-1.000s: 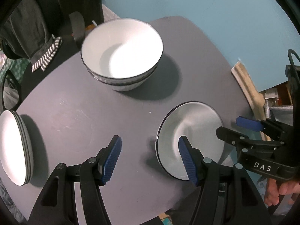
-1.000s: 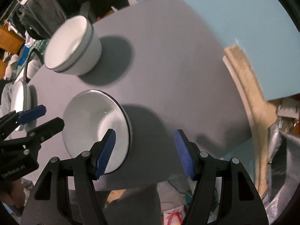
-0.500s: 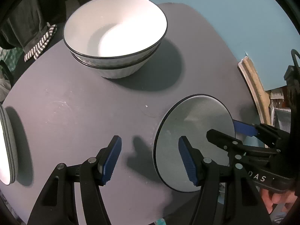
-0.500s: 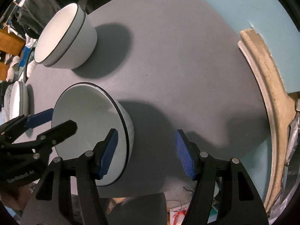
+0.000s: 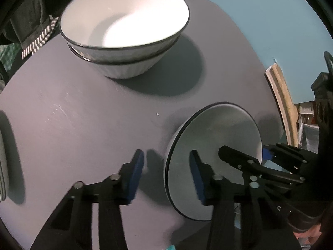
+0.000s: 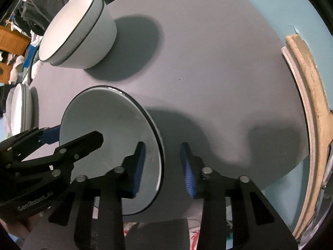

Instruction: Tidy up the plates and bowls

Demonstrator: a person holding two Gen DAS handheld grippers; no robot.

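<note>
White bowl [image 5: 216, 145] rim between closing left tongs [image 5: 166, 173] | right tongs [image 6: 162, 166] likewise | stacked bowls [image 5: 124, 31] beyond

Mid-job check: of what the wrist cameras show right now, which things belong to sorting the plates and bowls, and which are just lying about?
Part of the job:
- single bowl, its rim between each gripper's closing fingers
- stacked bowls
- plate stack at the table's edge
- left gripper
- right gripper

Just lying about:
- striped cloth
- dark clothing
- wooden trim by the blue wall

We look steeply down from both wrists, close above the grey worktop [image 5: 83, 125]. Both views share the near bowl [image 5: 218, 137] [image 6: 108, 125] and the stacked bowls [image 5: 124, 31] [image 6: 77, 31].
</note>
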